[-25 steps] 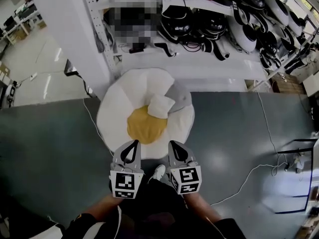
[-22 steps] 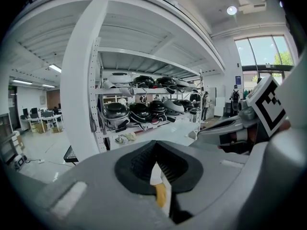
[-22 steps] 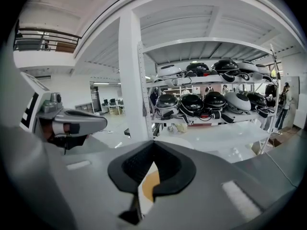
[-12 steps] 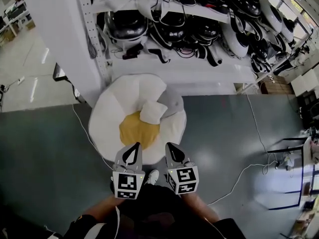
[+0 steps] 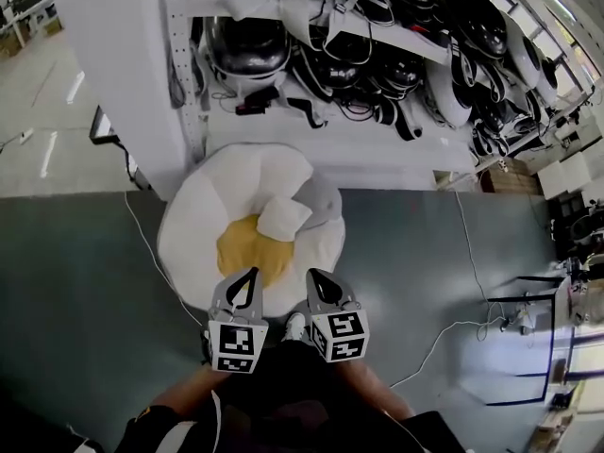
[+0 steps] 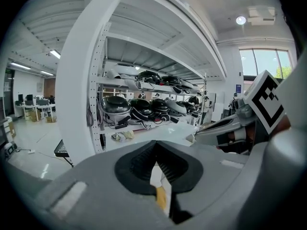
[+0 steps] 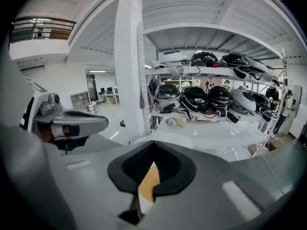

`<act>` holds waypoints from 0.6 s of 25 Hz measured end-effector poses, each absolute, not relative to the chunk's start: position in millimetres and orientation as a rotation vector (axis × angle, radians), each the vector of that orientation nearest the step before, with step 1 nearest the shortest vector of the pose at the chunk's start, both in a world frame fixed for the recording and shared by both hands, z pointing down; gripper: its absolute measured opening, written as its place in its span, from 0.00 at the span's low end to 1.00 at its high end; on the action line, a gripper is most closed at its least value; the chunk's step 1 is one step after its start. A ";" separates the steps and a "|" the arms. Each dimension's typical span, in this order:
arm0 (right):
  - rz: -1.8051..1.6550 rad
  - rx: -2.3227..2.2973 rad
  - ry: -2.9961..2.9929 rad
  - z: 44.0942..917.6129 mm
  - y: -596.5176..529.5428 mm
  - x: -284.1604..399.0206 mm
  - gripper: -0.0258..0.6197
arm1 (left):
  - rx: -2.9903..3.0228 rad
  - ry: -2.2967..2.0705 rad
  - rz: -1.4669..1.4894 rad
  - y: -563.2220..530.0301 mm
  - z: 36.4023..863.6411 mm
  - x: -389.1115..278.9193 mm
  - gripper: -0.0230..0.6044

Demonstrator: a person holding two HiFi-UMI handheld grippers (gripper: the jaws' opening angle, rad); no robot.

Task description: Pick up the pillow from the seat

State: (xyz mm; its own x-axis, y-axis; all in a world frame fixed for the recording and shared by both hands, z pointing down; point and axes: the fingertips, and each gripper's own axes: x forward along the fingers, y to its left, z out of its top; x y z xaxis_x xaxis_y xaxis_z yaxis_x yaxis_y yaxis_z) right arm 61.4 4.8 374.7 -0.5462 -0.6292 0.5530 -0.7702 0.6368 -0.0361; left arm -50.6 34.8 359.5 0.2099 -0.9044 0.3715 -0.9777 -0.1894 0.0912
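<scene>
A small white pillow (image 5: 283, 217) lies on the round white seat (image 5: 189, 239), at the far right edge of its yellow middle (image 5: 241, 245). In the head view my left gripper (image 5: 251, 274) and right gripper (image 5: 312, 275) hang side by side over the seat's near edge, a short way short of the pillow. Both are shut with nothing between the jaws. In the left gripper view a strip of white and yellow seat shows below the left gripper's (image 6: 154, 143) meeting tips. The right gripper view shows the yellow middle under the right gripper's (image 7: 153, 143) tips.
Behind the seat stands a white shelf rack (image 5: 377, 130) loaded with dark helmets (image 5: 377, 55), and a broad white pillar (image 5: 123, 64) rises at its left. A grey cushion (image 5: 327, 196) sits at the seat's far right. Cables (image 5: 453, 333) run over the grey floor. A shoe (image 5: 295, 326) shows below the grippers.
Both grippers have come forward together, from just short of the seat to over its near edge. The jaws stayed shut and the pillow has not moved.
</scene>
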 end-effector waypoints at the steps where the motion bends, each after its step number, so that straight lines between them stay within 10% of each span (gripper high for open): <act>1: 0.378 1.090 -2.357 376.2 1.9 59.9 0.04 | 2.176 -1.773 0.337 32.9 360.8 -53.0 0.04; 15: 0.348 0.907 -2.406 400.7 -80.1 69.0 0.04 | 1.982 -1.938 0.346 -26.7 380.6 -46.7 0.04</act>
